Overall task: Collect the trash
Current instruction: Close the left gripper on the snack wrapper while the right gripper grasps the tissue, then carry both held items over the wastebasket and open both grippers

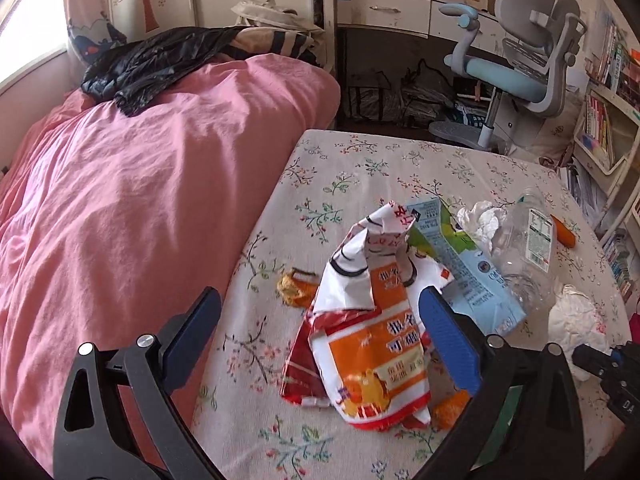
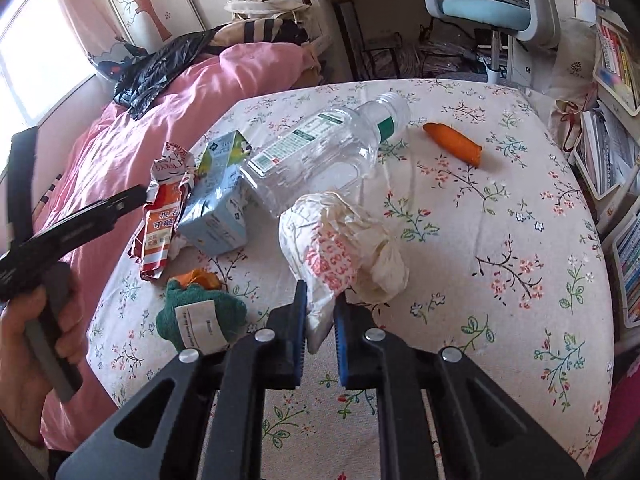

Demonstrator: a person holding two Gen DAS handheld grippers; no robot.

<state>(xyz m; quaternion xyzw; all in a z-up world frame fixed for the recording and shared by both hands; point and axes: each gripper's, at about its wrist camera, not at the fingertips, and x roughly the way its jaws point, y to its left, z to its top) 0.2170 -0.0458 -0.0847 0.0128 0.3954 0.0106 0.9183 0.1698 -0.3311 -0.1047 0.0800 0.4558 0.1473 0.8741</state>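
I have the crumpled tissue wad (image 2: 344,248) pinched by its near tail between the pads of the right tongs (image 2: 320,320), which are closed down tight on it. The wad sits on the floral bed sheet (image 2: 500,240) around the middle of the bed, with its bulk resting on the sheet past my fingertips. It should weigh next to nothing and is soft all through, so it will squash rather than resist; my worry is tearing or the tail slipping out, so a bite deeper into the bunched body would hold more surely than the thin edge I have now.

Just beyond it lies a clear plastic bottle (image 2: 316,152) on its side, light, stiff and slick, best taken across the waist. Against the bottle's left is a blue-green carton (image 2: 218,208), then a torn orange-and-white snack wrapper (image 1: 368,332), crinkly and limp.

The left tongs (image 1: 320,328) hang wide open with nothing in them, straddling that wrapper.

The right wrist view alone shows a carrot piece (image 2: 452,142) toward the far right of the bed, a green knitted thing with a label (image 2: 200,316) near the front edge, and the hand (image 2: 28,340) holding the left rig. The left wrist view alone shows a second tissue wad (image 1: 480,220) behind the carton and a small yellow scrap (image 1: 294,288) beside the pink duvet (image 1: 120,200).
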